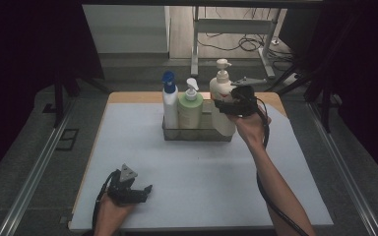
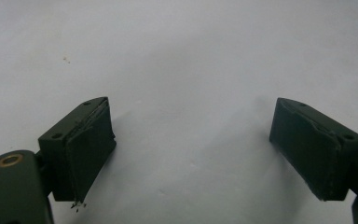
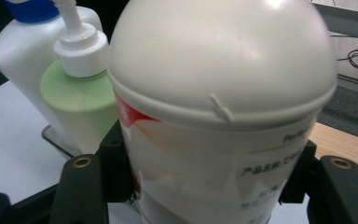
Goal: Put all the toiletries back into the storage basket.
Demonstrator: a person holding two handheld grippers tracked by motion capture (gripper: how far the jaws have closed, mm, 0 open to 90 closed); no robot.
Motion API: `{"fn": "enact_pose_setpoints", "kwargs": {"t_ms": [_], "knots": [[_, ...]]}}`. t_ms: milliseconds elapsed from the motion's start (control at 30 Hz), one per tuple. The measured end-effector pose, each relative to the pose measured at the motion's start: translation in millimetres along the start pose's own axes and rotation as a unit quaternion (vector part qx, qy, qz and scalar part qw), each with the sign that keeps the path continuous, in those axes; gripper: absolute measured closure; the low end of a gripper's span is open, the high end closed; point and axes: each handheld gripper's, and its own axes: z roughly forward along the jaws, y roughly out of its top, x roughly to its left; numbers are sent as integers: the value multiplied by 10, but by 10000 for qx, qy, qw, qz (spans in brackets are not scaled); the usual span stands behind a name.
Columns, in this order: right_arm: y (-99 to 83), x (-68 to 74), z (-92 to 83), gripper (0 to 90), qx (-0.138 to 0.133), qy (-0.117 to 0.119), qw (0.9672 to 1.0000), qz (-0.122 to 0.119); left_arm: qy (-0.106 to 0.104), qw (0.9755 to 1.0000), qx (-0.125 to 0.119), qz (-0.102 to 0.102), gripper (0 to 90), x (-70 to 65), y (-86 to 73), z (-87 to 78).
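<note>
Nearest you, your left gripper (image 1: 128,189) rests on the white mat (image 1: 197,172) well short of the tray (image 1: 197,133), its jaws spread with nothing between them, as the left gripper view shows; it looks parked there to stay out of the way.

Farther out, your right gripper (image 1: 229,105) is at the tray's right end with its jaws pinching the cream bottle (image 3: 223,116) by the body, below the domed shoulder. That low, wide grip seems chosen to keep the tall bottle upright and the pump clear. In the high view the bottle hangs at the tray's right edge; whether its base is inside the tray or just beside it, you cannot tell.

Inside the tray, left of it, stand 2 more bottles: the green bottle (image 1: 190,110), then the white bottle (image 1: 170,105) with the blue cap, packed side by side, leaving the right-hand slot for the cream one.
</note>
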Motion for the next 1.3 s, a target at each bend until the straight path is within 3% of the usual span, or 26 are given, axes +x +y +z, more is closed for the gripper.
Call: {"fn": "enact_pose_setpoints", "kwargs": {"t_ms": [367,767,1300], "knots": [[47,-27,200,375,-3,-103,9999,-32,-3,10000,-5,0,132,1,-1,1],[67,-91,396,375,-26,-205,9998,85,-5,10000,-3,1,132,1,-1,0],[-60,-140,480,374,-66,-329,9994,60,-1,10000,-6,-1,133,0,-1,0]]}}
